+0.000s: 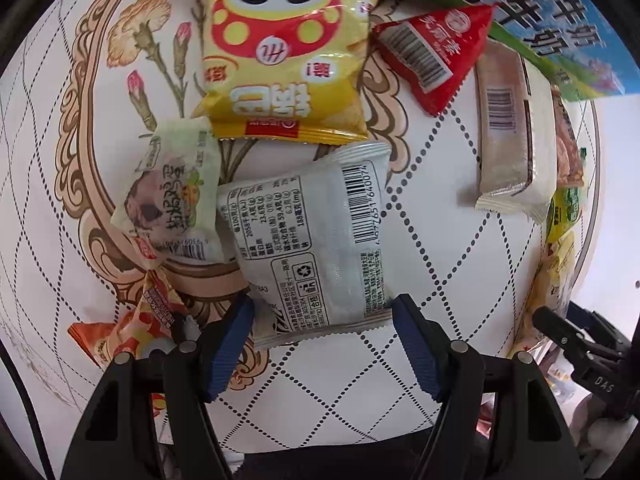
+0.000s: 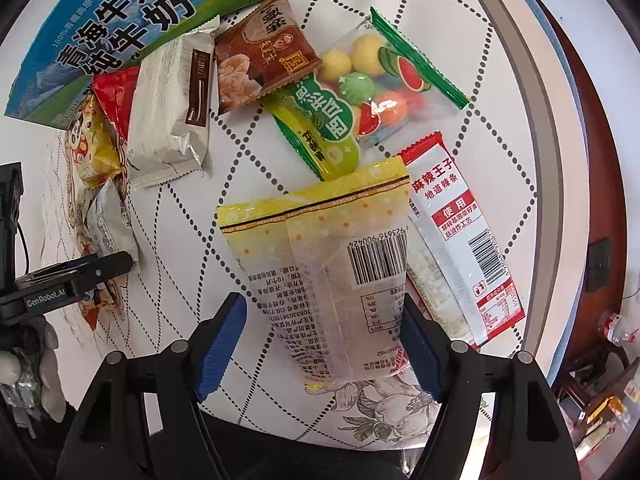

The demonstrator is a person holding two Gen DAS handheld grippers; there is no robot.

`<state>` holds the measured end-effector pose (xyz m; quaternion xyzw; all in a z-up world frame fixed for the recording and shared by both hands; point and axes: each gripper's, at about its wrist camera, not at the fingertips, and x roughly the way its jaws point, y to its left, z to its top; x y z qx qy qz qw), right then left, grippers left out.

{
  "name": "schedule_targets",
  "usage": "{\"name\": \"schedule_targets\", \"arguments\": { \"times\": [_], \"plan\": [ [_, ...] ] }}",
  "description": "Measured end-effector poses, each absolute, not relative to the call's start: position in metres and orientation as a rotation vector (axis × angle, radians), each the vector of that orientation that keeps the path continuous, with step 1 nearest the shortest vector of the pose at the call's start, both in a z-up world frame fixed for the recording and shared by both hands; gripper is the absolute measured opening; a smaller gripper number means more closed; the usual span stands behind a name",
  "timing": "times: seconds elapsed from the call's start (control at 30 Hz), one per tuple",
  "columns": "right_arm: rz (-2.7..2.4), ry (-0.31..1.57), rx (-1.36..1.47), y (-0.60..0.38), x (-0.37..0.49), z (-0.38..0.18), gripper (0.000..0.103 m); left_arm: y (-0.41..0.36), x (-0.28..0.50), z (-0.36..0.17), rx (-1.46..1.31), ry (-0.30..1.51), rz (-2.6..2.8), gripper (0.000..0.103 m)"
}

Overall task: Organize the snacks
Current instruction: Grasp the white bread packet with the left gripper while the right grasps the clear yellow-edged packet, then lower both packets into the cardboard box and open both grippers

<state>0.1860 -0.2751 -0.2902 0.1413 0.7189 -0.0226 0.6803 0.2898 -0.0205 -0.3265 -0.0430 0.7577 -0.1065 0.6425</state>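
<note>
A silvery-white foil snack packet (image 1: 316,248) at the near middle of the patterned tablecloth (image 1: 460,240) sits pinched at its near end in the half-open left gripper (image 1: 322,334); to its right, the right gripper (image 2: 322,332), pointing down, clamps a yellow translucent pouch (image 2: 332,264). Both grasps look made; lifting clear comes next

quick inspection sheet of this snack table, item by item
surface: round table under a white cloth with dotted diamonds
job's things: silver packet between the left tongs; yellow packet between the right tongs; panda chip bag, red triangle pack and candy bag lie loose
clutter: milk carton lying flat
grippers: both shut on their packets
cables: black cable at the left edge
surroundings: dark wood furniture
</note>
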Motion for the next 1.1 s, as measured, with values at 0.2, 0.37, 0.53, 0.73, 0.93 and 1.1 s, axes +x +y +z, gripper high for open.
{"name": "schedule_targets", "arguments": {
  "times": [0.2, 0.37, 0.53, 0.73, 0.93, 1.1],
  "plan": [
    [-0.063, 1.611, 0.323, -0.269, 0.193, -0.294, 0.078, -0.007, 0.299, -0.323, -0.148, 1.680, -0.183, 0.070],
    [-0.085, 1.608, 0.289, -0.256, 0.193, -0.301, 0.069, -0.009, 0.318, -0.324, -0.139, 1.629, -0.163, 0.060],
    [-0.069, 1.611, 0.280, -0.244, 0.187, -0.301, 0.062, -0.025, 0.299, -0.315, -0.084, 1.615, -0.199, 0.049],
    [-0.026, 1.637, 0.289, -0.226, 0.172, -0.301, 0.062, -0.046, 0.259, -0.331, -0.055, 1.696, -0.269, 0.050],
    [-0.006, 1.680, 0.326, -0.219, 0.164, -0.312, 0.073, -0.060, 0.269, -0.357, -0.074, 1.717, -0.237, 0.051],
    [-0.010, 1.699, 0.251, -0.212, 0.162, -0.326, 0.067, -0.052, 0.286, -0.351, -0.054, 1.682, -0.237, 0.050]
  ]
}}
